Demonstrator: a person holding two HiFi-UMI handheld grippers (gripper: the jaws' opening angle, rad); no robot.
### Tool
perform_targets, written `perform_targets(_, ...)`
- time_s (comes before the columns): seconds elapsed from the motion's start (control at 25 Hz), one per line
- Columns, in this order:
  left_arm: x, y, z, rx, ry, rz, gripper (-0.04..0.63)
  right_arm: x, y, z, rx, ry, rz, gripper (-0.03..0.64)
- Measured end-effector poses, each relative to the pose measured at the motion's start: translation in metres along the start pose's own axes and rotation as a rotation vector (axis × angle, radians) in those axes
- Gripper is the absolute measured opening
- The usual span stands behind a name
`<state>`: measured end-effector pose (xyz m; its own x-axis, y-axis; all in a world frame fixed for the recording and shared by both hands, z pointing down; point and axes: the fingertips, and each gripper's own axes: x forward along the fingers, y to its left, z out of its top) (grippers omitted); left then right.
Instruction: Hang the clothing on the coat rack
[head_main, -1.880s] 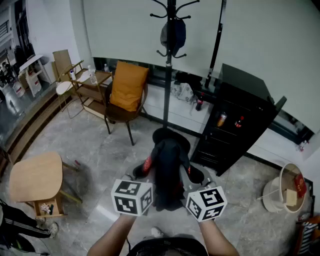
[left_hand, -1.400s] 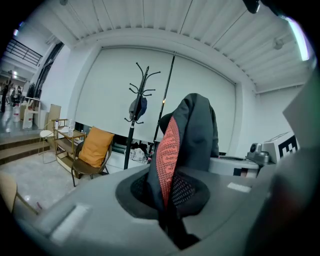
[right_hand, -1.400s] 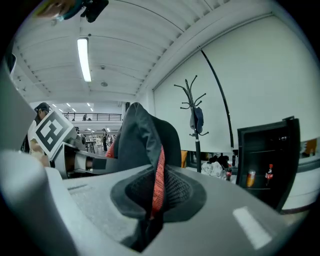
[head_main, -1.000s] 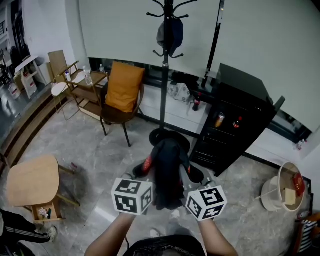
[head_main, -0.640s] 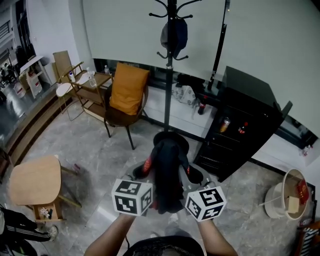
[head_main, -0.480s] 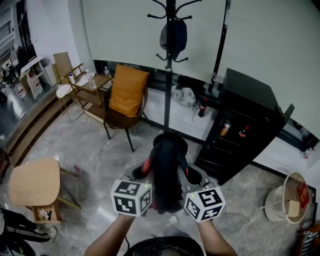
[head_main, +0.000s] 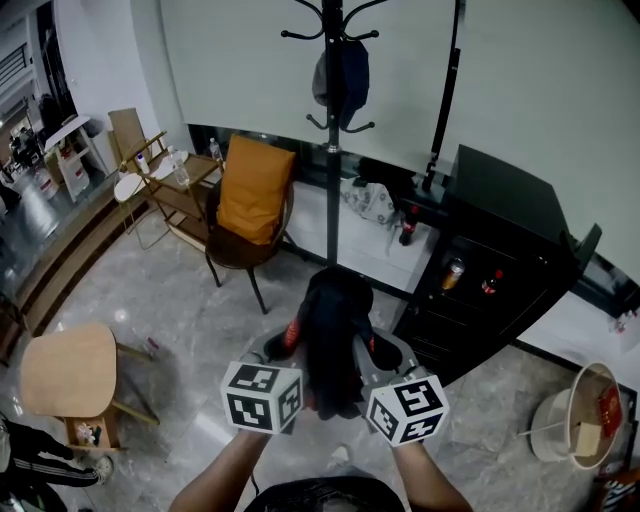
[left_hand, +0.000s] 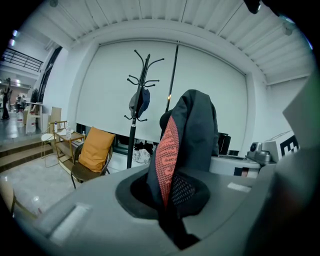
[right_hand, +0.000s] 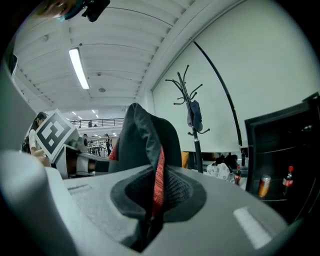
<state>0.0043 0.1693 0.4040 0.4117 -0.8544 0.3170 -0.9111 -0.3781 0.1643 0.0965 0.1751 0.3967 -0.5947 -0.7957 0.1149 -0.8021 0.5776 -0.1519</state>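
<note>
Your left hand-held gripper (head_main: 290, 345) is clamped shut on the dark, red-trimmed clothing (head_main: 335, 335), which stands bunched upright between both tools. Your right hand-held gripper (head_main: 372, 350) pinches the same clothing from the other side. The coat rack (head_main: 331, 150) stands ahead, well apart.

Orange-cushioned chair (head_main: 254, 190), black cabinet (head_main: 500, 255), wooden stool (head_main: 68, 365).

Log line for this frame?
left claw: shut on garment | right claw: shut on garment | coat rack: ahead, unreached
</note>
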Motion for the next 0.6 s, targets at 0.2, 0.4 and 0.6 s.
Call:
perform_targets(0.2,0.024,-0.002,0.012,0.006,0.005,0.032,0.023,0.014,-0.024,0.01,0.007,-0.007,0.03,0.031)
perform_targets(0.4,0.04,-0.004,0.021,0.02,0.005,0.052,0.023,0.023,-0.037,0.017,0.016,-0.021,0.055,0.031)
perform_targets(0.6,0.053,-0.003,0.026,0.014,0.005,0.059,0.023,0.033,-0.049,0.02,0.017,-0.016,0.067,0.031)
